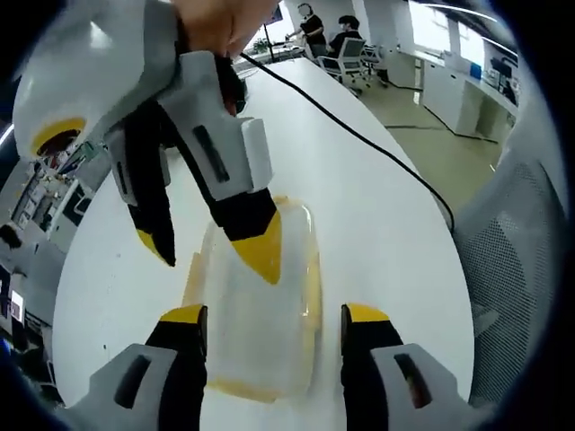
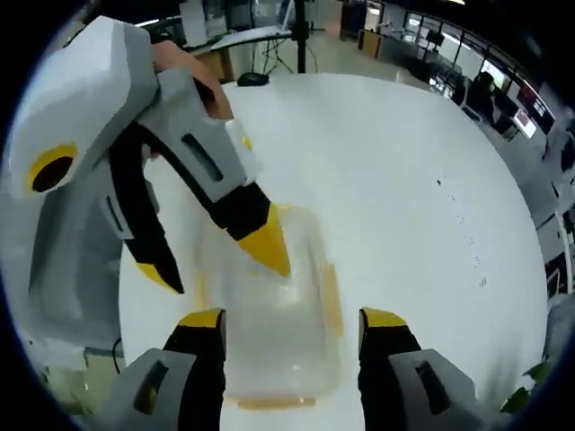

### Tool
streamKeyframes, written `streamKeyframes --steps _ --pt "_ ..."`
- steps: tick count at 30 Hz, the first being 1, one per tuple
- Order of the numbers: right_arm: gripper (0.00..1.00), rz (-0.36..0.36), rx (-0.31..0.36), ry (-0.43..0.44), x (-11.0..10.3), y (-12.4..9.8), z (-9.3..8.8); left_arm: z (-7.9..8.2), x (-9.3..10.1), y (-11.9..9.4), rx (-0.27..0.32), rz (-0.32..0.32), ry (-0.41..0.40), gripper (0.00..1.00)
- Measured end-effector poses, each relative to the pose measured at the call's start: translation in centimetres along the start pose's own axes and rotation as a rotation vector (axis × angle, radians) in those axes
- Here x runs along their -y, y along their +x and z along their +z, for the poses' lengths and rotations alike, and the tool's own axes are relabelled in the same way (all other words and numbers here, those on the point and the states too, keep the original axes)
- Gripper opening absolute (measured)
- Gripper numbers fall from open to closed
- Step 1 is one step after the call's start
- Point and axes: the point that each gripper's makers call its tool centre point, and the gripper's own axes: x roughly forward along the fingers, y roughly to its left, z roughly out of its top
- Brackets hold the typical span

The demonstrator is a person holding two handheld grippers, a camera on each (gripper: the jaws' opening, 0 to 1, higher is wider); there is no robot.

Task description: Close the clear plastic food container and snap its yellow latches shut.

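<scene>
A clear plastic container with its lid on lies on the white table. Yellow latches run along its long sides; I cannot tell whether they are snapped. My left gripper hovers open over the container's near end, jaws astride it. My right gripper reaches in from the upper left, open, with one yellow fingertip on the lid. In the right gripper view the same container sits below my open right gripper. There the left gripper is open, one fingertip on the lid.
A black cable crosses the table toward its far end. A grey mesh chair stands by the table's right edge. People sit at desks far behind. A dark object lies at the far table edge.
</scene>
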Motion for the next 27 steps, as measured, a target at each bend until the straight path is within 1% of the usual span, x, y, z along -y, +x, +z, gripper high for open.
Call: streamKeyframes --steps 3,4,5,7,11,16,20,22,27 --pt "0.64 -0.005 -0.004 -0.007 -0.1 -0.3 -0.5 -0.5 -0.4 -0.1 -0.015 0.006 0.011 0.65" --pt "0.64 -0.004 -0.01 -0.01 -0.2 -0.4 -0.7 -0.5 -0.6 -0.2 -0.017 0.01 0.01 0.67" --pt "0.65 -0.002 -0.018 -0.012 -0.4 -0.5 -0.8 -0.5 -0.7 -0.2 -0.011 0.008 0.0 0.69" --pt "0.68 -0.009 -0.012 -0.02 -0.6 -0.8 -0.7 -0.4 -0.8 -0.3 -0.004 0.007 -0.004 0.71" --pt "0.71 -0.02 -0.027 -0.031 -0.8 -1.1 -1.4 -0.8 -0.9 -0.1 -0.022 -0.002 0.017 0.74" --pt "0.75 -0.01 -0.063 -0.056 -1.8 -1.0 -2.7 -1.4 -1.1 0.2 -0.044 -0.011 0.031 0.76" --pt "0.76 -0.022 -0.078 -0.059 -1.8 -1.0 -3.4 -1.7 -1.4 0.4 -0.054 -0.012 0.035 0.77" --pt "0.79 -0.035 -0.083 -0.059 -1.6 -0.8 -3.7 -1.8 -1.6 0.6 -0.059 -0.013 0.041 0.78" --pt "0.81 -0.058 -0.109 -0.079 -1.6 -0.3 -4.4 -2.7 -1.8 1.2 -0.091 -0.022 0.052 0.78"
